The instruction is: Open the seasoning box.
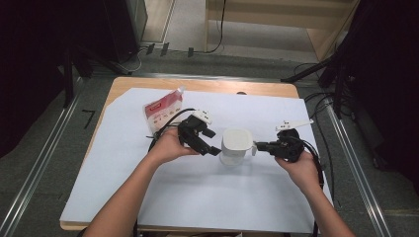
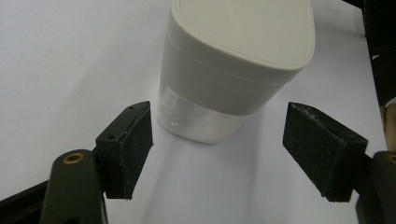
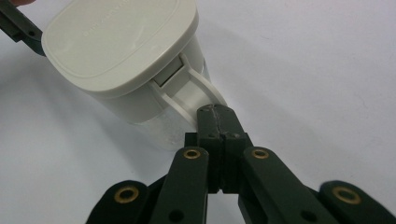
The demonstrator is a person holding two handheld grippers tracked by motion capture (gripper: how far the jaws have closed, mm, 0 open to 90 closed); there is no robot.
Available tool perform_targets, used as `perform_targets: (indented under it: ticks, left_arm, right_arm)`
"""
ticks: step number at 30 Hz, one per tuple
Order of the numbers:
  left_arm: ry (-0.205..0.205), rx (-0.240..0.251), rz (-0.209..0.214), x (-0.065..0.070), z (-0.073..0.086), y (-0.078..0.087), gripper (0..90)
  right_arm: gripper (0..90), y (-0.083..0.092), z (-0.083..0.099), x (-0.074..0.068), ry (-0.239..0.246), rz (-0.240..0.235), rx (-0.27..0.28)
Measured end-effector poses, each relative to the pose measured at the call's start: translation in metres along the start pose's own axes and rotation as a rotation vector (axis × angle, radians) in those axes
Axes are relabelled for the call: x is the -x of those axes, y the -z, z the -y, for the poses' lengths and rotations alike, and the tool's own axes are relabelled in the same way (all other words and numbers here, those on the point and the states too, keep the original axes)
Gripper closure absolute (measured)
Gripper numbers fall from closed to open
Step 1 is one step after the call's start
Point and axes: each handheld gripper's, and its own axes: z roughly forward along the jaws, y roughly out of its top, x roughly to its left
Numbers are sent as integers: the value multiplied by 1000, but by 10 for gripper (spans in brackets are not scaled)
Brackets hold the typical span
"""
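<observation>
A white container (image 1: 237, 144) with a rounded lid and a clear lower body stands on the white sheet mid-table. Its white loop handle (image 3: 197, 89) sticks out toward my right gripper (image 3: 218, 113), whose jaws are pinched together on the handle's outer end. In the high view the right gripper (image 1: 258, 145) comes in from the container's right. My left gripper (image 1: 214, 150) sits just left of the container. Its jaws are open, and the pads (image 2: 128, 148) stand wide apart short of the container (image 2: 233, 60) without touching it.
A red-and-white spouted pouch (image 1: 162, 111) lies at the back left of the white sheet (image 1: 197, 197), behind the left hand. The wooden table's edge (image 1: 207, 85) runs along the back. Cables trail from both grippers.
</observation>
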Motion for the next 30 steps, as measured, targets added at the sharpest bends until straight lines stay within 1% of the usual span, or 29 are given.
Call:
perform_targets:
  ticks: [1, 3, 4, 7, 8, 10, 11, 12, 13, 14, 15, 16, 20, 21, 22, 23, 24, 25, 30]
  left_arm:
    - [-1, 2, 12, 0, -2, 0, 252]
    - [-10, 15, 17, 1, -5, -2, 252]
    - [-8, 13, 28, 1, -6, -3, 249]
    - [-7, -4, 20, 0, -9, -7, 244]
    - [-16, -5, 24, 0, -10, -9, 242]
    - [-24, -6, 39, 0, -12, -12, 233]
    - [-20, -10, 44, 1, -14, -13, 233]
    - [-36, -14, 48, 0, -15, -15, 233]
    - [-35, -20, 45, 2, -17, -17, 229]
    - [-47, -25, 41, 1, -19, -18, 215]
    - [-39, -25, 46, 1, -19, -19, 202]
    - [-48, -23, 47, 0, -20, -20, 196]
    - [-32, -23, 70, -2, -20, -25, 170]
    - [-47, -25, 58, -2, -20, -26, 170]
    - [-48, -26, 60, -2, -20, -27, 170]
    - [-40, -27, 59, -1, -20, -27, 169]
    - [-49, -29, 58, -2, -20, -27, 169]
    - [-43, -28, 57, -2, -20, -27, 169]
    - [-43, -32, 54, -1, -21, -27, 170]
  right_arm:
    - [900, 0, 0, 0, -1, 3, 0]
    - [900, 0, 0, -1, 2, 8, -1]
    - [900, 0, 0, -1, 0, 10, -1]
    - [900, -1, 0, -1, 0, 8, 0]
    - [900, -1, 0, -1, -1, 8, 0]
    - [900, -1, 0, 0, -2, 9, -2]
    - [900, -1, 0, 0, -1, 9, -1]
    - [900, -1, 0, 0, -1, 9, -1]
    - [900, -2, 0, 0, -2, 8, 0]
    - [900, -2, 0, 0, -3, 10, 0]
    - [900, -2, 0, 0, -4, 11, 0]
    - [900, -2, 0, 0, -6, 11, 0]
    - [900, -3, 1, 0, -8, 15, -4]
    - [900, -3, 1, 0, -9, 14, -2]
    - [900, -3, 1, 0, -12, 15, -1]
    - [900, -3, 1, 0, -11, 14, -1]
    - [900, -3, 1, 0, -13, 14, -1]
    - [900, -3, 1, 0, -15, 13, -1]
    - [900, -3, 1, 0, -15, 15, 0]
